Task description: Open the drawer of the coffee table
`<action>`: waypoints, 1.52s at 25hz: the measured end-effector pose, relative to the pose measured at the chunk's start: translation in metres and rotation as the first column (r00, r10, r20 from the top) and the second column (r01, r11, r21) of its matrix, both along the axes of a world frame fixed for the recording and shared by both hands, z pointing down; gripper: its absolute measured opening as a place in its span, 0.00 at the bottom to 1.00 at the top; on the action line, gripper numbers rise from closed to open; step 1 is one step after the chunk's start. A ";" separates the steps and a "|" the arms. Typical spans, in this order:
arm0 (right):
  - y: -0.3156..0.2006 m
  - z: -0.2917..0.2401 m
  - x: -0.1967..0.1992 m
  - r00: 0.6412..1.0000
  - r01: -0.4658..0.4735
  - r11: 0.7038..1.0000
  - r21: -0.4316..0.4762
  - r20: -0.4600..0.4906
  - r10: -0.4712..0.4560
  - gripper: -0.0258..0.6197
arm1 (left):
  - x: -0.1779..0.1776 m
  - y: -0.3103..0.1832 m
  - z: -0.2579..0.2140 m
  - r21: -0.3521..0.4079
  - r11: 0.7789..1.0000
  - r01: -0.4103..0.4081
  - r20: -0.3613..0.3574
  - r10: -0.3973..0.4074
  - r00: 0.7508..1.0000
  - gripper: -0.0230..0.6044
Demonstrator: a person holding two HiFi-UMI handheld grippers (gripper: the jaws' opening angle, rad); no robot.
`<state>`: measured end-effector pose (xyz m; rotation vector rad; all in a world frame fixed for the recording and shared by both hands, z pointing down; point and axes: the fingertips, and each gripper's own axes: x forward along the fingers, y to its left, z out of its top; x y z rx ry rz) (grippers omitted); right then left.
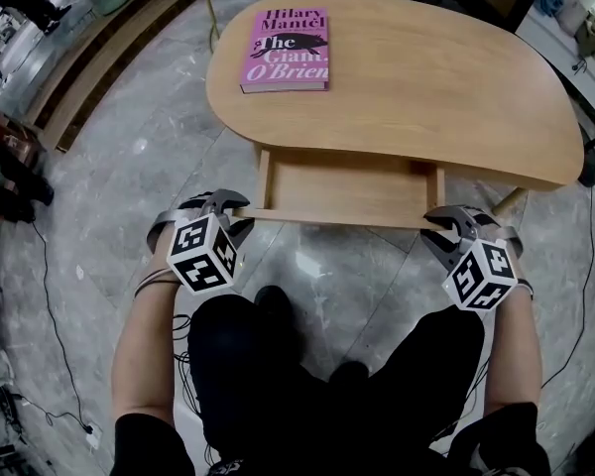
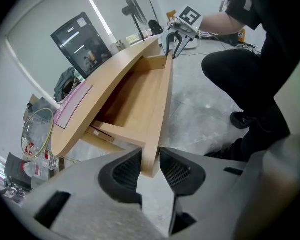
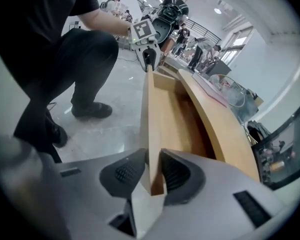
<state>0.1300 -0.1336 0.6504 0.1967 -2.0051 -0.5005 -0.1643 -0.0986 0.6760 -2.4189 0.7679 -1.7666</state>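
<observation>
Left gripper [image 2: 150, 168] and right gripper [image 3: 152, 173] are each pinching one end of the drawer [image 1: 347, 191] front in their jaws, probably so it is not jamming under the desk [image 1: 426, 87].

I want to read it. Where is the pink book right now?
In the head view, the pink paperback book lies flat on the light wooden oval coffee table, at its far left, beyond the open wooden drawer.
</observation>
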 end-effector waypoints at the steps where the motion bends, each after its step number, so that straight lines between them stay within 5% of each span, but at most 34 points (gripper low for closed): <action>1: 0.000 0.000 0.000 1.000 -0.012 1.000 -0.006 0.007 0.012 0.20 | 0.000 0.000 0.000 -0.010 1.000 -0.005 -0.003 0.005 1.000 0.23; 38: 0.047 0.011 0.009 1.000 -0.001 0.993 -0.117 -0.028 -0.002 0.17 | 0.011 0.056 0.015 -0.205 0.970 -0.129 0.048 0.142 0.989 0.17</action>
